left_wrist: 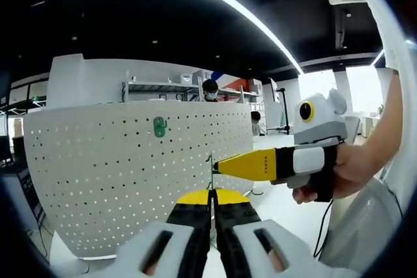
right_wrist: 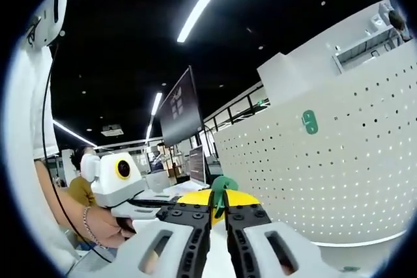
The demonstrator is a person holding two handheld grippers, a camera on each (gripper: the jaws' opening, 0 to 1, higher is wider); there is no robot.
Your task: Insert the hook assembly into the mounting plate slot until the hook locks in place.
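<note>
White pegboard (left_wrist: 130, 174) dotted with regular grid of small dark holes. Green hook (left_wrist: 159, 126) on it. Second green hook (right_wrist: 223, 187) between right gripper (right_wrist: 218, 216) tips. Both grippers: yellow tips, black jaws, white bodies. Left gripper (left_wrist: 212, 209) same scheme. Black ceiling (left_wrist: 163, 17), white light strips.

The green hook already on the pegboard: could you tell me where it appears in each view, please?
Left gripper view: the green hook sits upper left of centre on the pegboard.
Right gripper view: it sits right of centre, high on the pegboard.
Shared landmark: the white perforated pegboard itself.
</note>
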